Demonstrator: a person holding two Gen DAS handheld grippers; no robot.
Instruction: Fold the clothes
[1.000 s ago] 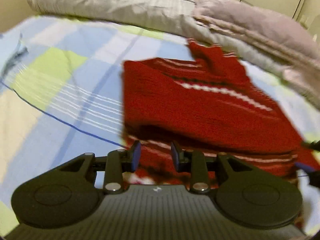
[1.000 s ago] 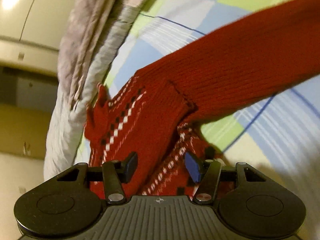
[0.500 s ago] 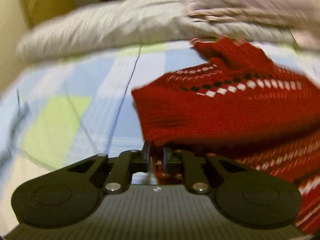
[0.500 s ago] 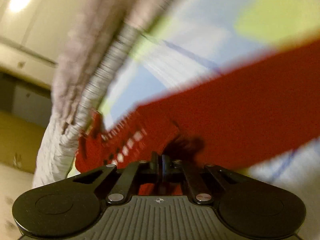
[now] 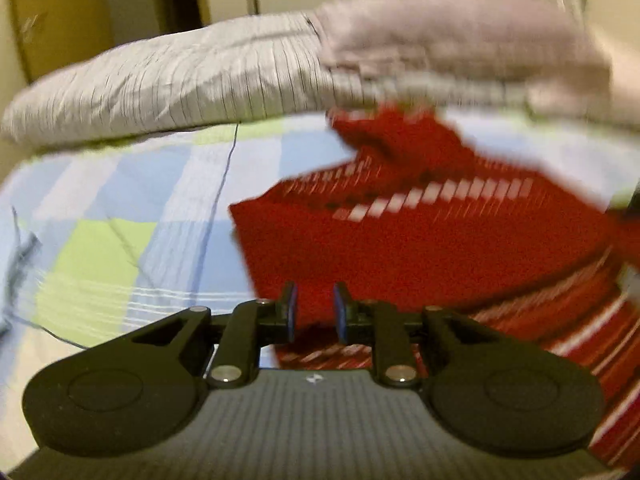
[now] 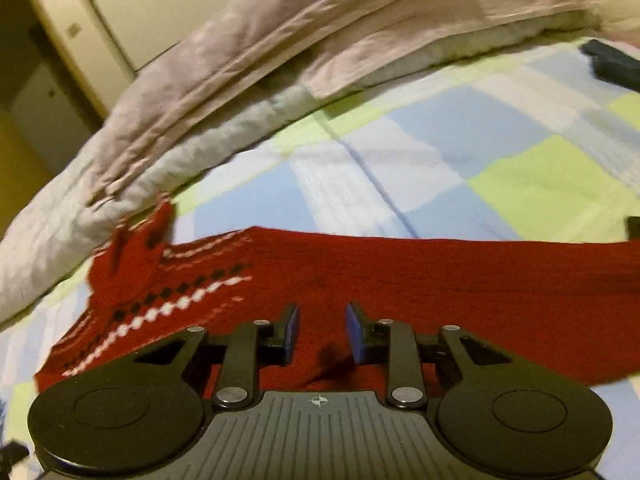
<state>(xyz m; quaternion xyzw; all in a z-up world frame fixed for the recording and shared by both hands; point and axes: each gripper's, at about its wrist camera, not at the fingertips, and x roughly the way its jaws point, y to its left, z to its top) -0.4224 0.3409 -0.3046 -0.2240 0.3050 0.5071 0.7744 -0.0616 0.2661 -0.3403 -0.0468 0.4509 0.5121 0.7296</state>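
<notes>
Folding the red sweater: both tongs spread, garment dead ahead of each

Left wrist view: left gripper [image 5: 314, 312] has its jaws spread, with a clear gap between the blue pads and nothing pinched. The red sweater [image 5: 420, 240] lies on the checked bedsheet [image 5: 120, 208], straight ahead and off to the right of the tips. Its folded edge sits just beyond the tips, with a striped layer showing underneath at lower right. The near-left corner of the fold is just left of the tip line. Frame is motion-blurred, so tip-to-fabric contact can't be called. A grey quilt [image 5: 180, 76] is heaped along the far side, well apart from the tongs.

Right wrist view: right gripper [image 6: 322, 332] is also spread and holds nothing. The sweater [image 6: 440, 280] runs left to right across the frame, so its long axis is crosswise to the fingers. The patterned part is at left and a plain red band extends to the right edge. The tips hover over the plain knit near the middle.

Judgement: both arms look about equally near. The next grab likely wants an end of that long axis, so the right tongs would need to shift sideways rather than reach forward.
</notes>
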